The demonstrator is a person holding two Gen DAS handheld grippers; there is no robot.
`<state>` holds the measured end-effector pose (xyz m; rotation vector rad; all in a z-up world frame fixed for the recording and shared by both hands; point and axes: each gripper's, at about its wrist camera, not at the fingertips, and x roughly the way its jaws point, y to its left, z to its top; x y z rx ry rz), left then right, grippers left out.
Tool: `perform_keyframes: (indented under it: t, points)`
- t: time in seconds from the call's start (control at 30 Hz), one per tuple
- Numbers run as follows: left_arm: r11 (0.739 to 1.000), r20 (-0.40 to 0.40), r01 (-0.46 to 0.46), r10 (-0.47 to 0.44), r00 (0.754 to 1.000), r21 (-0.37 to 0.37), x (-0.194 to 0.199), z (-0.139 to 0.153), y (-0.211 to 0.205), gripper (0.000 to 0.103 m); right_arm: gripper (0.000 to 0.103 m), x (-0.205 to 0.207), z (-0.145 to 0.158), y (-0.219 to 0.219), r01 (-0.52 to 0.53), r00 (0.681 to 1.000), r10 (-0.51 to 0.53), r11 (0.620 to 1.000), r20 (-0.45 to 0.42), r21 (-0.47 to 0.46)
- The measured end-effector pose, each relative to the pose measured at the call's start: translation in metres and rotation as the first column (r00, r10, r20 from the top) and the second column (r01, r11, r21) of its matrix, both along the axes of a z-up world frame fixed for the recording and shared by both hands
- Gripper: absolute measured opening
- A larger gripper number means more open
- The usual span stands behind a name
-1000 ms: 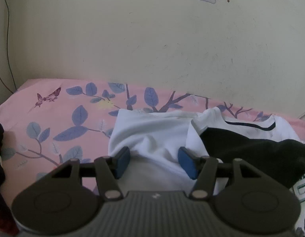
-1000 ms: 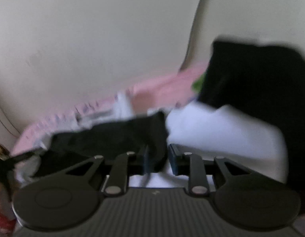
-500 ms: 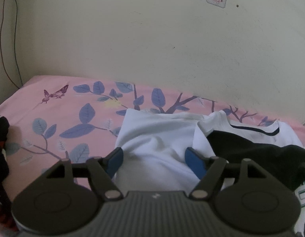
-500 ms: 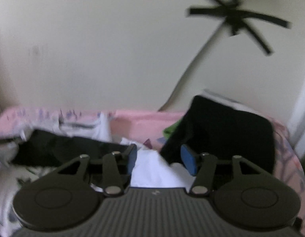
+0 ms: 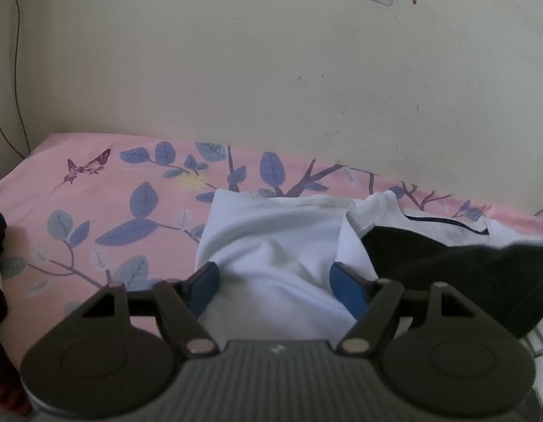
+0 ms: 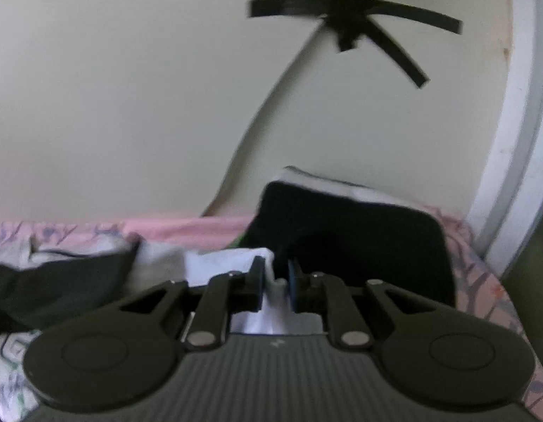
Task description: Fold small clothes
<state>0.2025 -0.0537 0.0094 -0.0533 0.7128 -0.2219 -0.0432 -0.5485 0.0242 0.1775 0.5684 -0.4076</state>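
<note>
My left tongs [image 5: 274, 290] spread wide around folded white cotton shirt [image 5: 275, 246] at lower centre, my right tongs [image 6: 274, 283] just narrowing onto white cloth fold [image 6: 267, 302], lower centre

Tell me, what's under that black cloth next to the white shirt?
Under the black cloth lies a white garment with a dark neckline trim, poking out behind it. That sits on the pink leafy bedsheet. The garment's lower part is covered, so its shape stays hidden.

Pink bedsheet [image 5: 95, 211] w/ blue leaf print, white shirt [image 5: 271, 239], black garment [image 5: 465, 267], fingers [image 5: 204, 286] blue-padded, wall [image 5: 236, 70] prob. cream.
</note>
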Motion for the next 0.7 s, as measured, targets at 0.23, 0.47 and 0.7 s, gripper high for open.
perform_keyframes:
  t: [0.23,0.47,0.7]
  points:
    - [1.0,0.0,0.004,-0.004,1.0,0.0,0.0,0.0,0.001,0.073,0.016,-0.109,0.036,-0.01,0.067,0.973,-0.096,0.988,0.209,0.141]
    - [1.0,0.002,0.003,-0.003,1.0,-0.003,-0.002,0.0,0.002,0.077,0.054,-0.212,0.004,-0.025,0.266,0.953,-0.28,0.956,0.116,0.122]
    - [0.999,0.065,0.038,-0.035,0.997,-0.038,-0.012,0.006,0.005,0.078,0.058,-0.238,-0.041,-0.047,0.363,0.926,-0.376,0.901,0.013,0.237]
